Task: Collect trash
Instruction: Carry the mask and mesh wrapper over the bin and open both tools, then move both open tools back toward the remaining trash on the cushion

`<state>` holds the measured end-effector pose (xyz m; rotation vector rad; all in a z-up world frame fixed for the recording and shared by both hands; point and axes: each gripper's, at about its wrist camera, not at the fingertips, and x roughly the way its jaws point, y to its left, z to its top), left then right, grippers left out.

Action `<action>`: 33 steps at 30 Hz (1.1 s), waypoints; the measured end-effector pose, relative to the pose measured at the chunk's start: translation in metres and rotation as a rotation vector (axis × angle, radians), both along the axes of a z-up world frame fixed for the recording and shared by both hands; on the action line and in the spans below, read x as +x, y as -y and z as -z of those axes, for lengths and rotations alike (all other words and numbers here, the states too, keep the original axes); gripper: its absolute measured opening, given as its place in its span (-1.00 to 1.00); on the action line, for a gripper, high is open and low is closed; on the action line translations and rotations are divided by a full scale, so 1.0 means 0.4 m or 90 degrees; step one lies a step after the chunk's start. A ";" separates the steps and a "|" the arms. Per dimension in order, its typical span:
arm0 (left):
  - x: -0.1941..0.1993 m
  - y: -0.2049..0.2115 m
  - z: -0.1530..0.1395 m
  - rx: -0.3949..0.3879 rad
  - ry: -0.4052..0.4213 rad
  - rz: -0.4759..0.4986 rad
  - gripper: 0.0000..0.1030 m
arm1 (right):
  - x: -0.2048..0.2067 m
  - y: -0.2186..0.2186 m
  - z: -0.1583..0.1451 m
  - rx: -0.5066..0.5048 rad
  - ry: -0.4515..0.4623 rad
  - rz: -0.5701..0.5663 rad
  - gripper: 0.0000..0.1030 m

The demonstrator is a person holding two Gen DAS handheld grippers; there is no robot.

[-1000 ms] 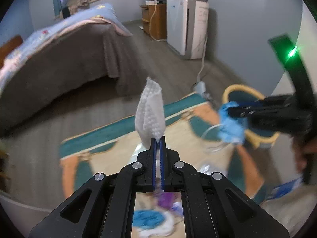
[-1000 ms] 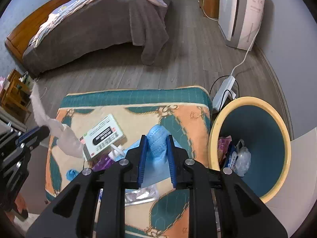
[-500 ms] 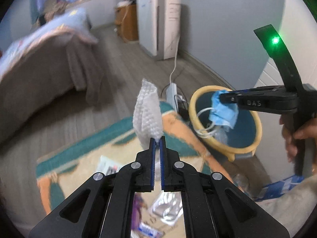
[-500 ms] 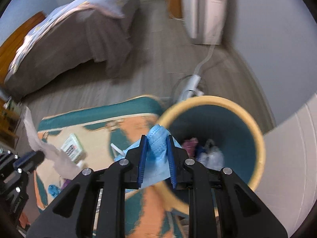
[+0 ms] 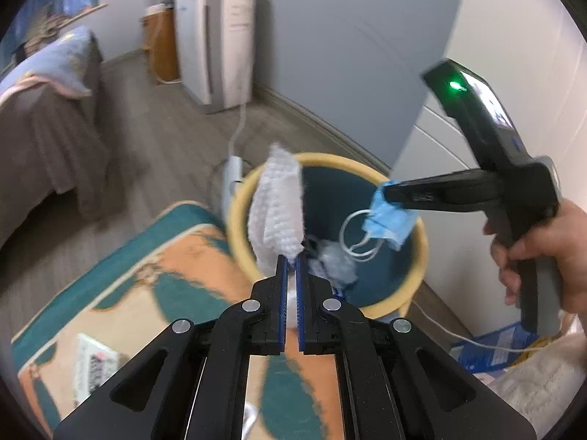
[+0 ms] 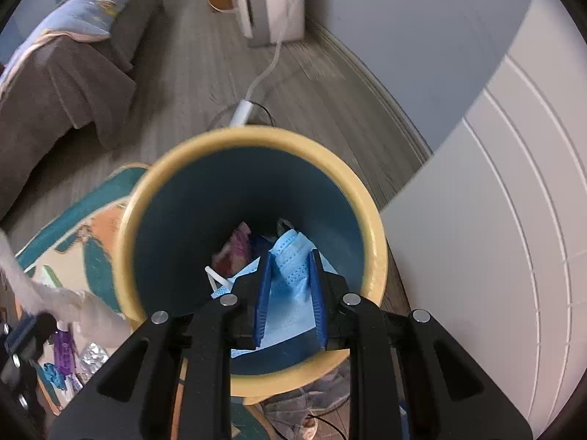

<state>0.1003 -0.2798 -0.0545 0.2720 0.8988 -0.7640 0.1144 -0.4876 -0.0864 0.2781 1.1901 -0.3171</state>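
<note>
My left gripper (image 5: 290, 256) is shut on a white crumpled paper towel (image 5: 277, 205) that stands up from its tips, at the near-left rim of the yellow-rimmed, teal-lined trash bin (image 5: 418, 227). My right gripper (image 6: 290, 255) is shut on a blue face mask (image 6: 291, 253) and points down into the bin (image 6: 253, 137). From the left wrist view the mask (image 5: 389, 220) hangs over the bin's mouth, ear loops dangling. Trash lies at the bin's bottom (image 6: 238, 247). A hand (image 5: 543, 249) holds the right gripper's handle.
The bin stands by a white panelled door (image 6: 495, 220) and a teal-and-orange rug (image 5: 146, 286). On the rug lie a small white box (image 5: 91, 363), a purple item (image 6: 64, 352) and a blister pack (image 6: 93, 355). A power strip (image 6: 240, 113), bed (image 6: 62, 55) and white appliance (image 5: 216, 44) lie beyond.
Both grippers swung right from over the rug to the bin. The mask now hangs over the bin's mouth, and the paper towel has reached its rim. Both grips stayed shut.
</note>
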 end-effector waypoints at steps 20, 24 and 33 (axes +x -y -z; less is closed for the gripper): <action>0.021 0.001 -0.008 0.005 0.040 -0.047 0.81 | 0.001 -0.001 -0.046 -0.004 0.059 0.029 0.70; 0.009 -0.072 -0.044 0.012 0.066 -0.074 0.82 | 0.007 -0.047 -0.064 0.007 0.067 -0.003 0.80; -0.074 -0.280 -0.133 0.045 0.107 -0.150 0.83 | -0.006 -0.218 -0.123 0.052 0.097 -0.076 0.89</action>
